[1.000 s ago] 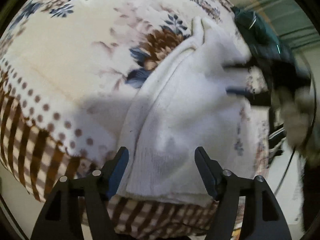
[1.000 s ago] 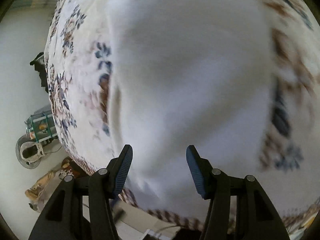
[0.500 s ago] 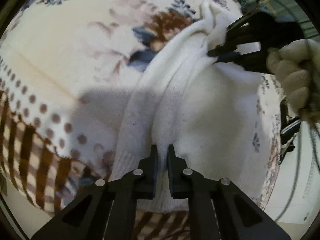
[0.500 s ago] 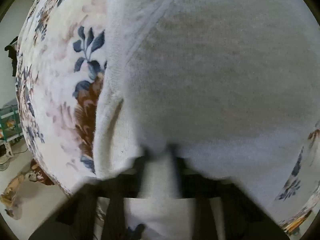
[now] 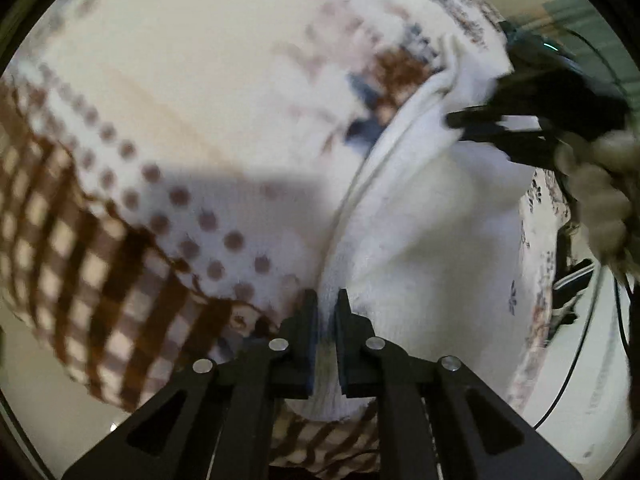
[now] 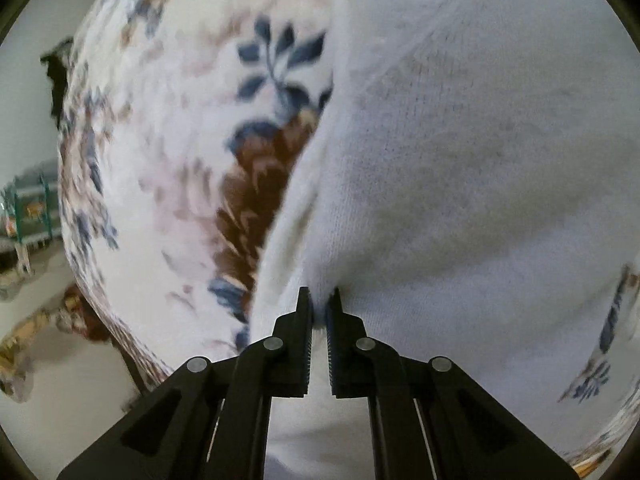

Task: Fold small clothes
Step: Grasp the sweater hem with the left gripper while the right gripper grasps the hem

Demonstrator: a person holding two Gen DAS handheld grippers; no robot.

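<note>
A white knitted garment [image 5: 420,220] lies on a cream cloth with blue and brown flowers [image 5: 200,80]. My left gripper [image 5: 327,300] is shut on the garment's ribbed near edge, the fabric pinched between its pads. In the right wrist view the same white knit [image 6: 460,160] fills most of the frame over the floral cloth [image 6: 172,168]. My right gripper [image 6: 319,296] pinches a fold of it; its jaws are opening slightly with the fabric still between the pads. From the left wrist view the right gripper [image 5: 460,120] bites the garment's far end, held by a gloved hand [image 5: 600,208].
The cloth's brown checked border [image 5: 80,260] hangs over the near left edge. Black cables [image 5: 580,360] run down at the right. A green rack [image 6: 28,208] and some clutter on the floor [image 6: 24,340] lie past the cloth's left edge.
Both grippers have gone from wide open to shut on the white garment. The right one came in over the far end, and the fabric is now drawn into a ridge between them.
</note>
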